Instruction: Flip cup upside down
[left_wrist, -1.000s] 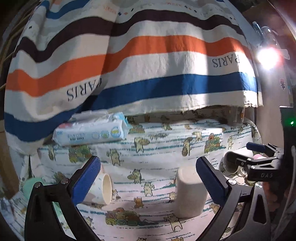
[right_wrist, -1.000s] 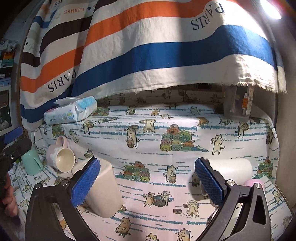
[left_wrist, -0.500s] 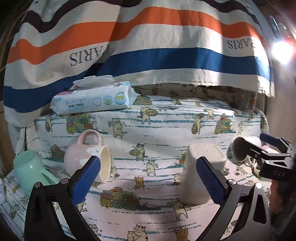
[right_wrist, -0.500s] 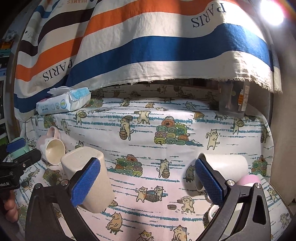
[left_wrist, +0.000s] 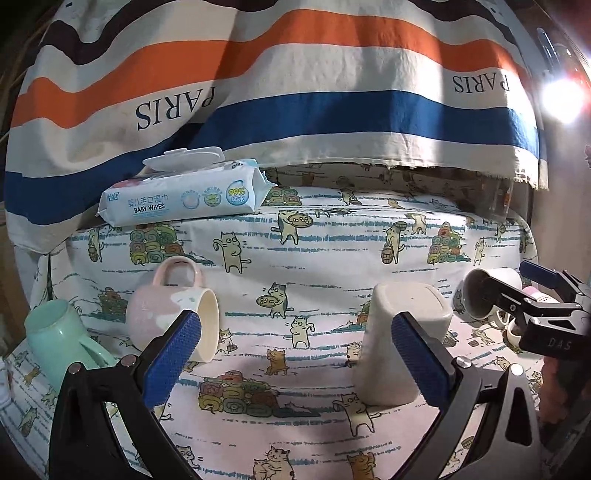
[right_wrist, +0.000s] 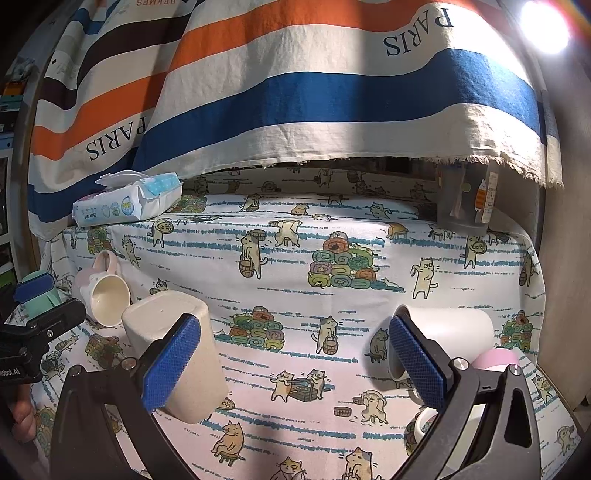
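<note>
Standing mouth-down on cat-print cloth (left_wrist: 325, 236), beige cup (left_wrist: 402, 343) base up, long axis vertical, left gripper (left_wrist: 295, 360) and right gripper (right_wrist: 295, 363) both spread wide, empty

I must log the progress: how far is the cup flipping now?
Done: the beige cup stands upside down on the cat-print cloth. In hand: nothing; the left gripper and right gripper are both open. Left: the pink mug, green cup and white mug lie on their sides.
</note>
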